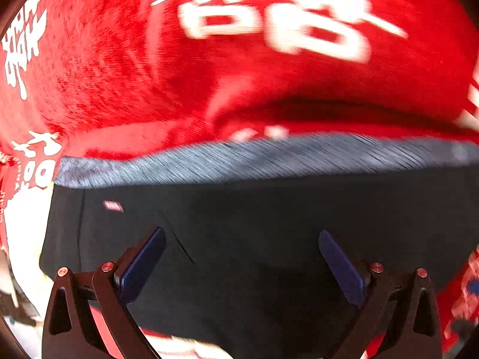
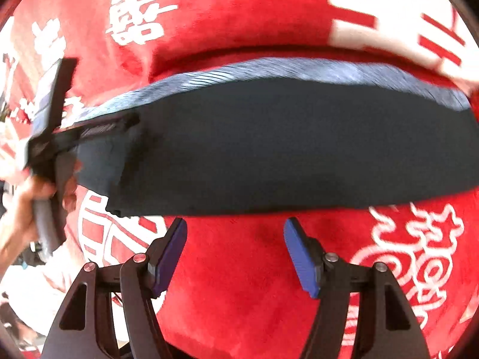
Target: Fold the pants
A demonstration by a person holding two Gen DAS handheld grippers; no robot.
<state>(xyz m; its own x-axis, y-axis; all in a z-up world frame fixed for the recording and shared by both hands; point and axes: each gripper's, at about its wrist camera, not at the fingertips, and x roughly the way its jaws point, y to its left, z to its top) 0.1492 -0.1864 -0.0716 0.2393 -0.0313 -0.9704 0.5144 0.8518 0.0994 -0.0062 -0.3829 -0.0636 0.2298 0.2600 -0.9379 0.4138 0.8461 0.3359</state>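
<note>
**Dark pants folded on red blanket, both grippers off the cloth**

Dark navy fabric: the pants (image 2: 269, 146) lie as a flat, folded band across a red plush blanket (image 2: 233, 284) printed with white characters. A grey-blue heathered waistband (image 1: 254, 158) runs along the far edge, facing away from both grippers.

Right gripper (image 2: 235, 251): released, jaws standing wide, nothing between the blue pads. It hangs over bare blanket just beside the near edge of the pants, not touching them. No cloth is pinched; my reading is that it is finished with that edge.

Left gripper (image 1: 242, 264): also spread wide and empty, pointing down over the dark cloth, pads apart from it as far as I can tell (the picture is smeared, so contact cannot be ruled out). In the right wrist view the same tool shows at the left end of the pants, with a person's hand (image 2: 21, 209) around its handle.

Judgement: the fold looks laid down and fairly square; the left end (image 2: 116, 188) is a little ragged and may want smoothing or one more fold across.
</note>
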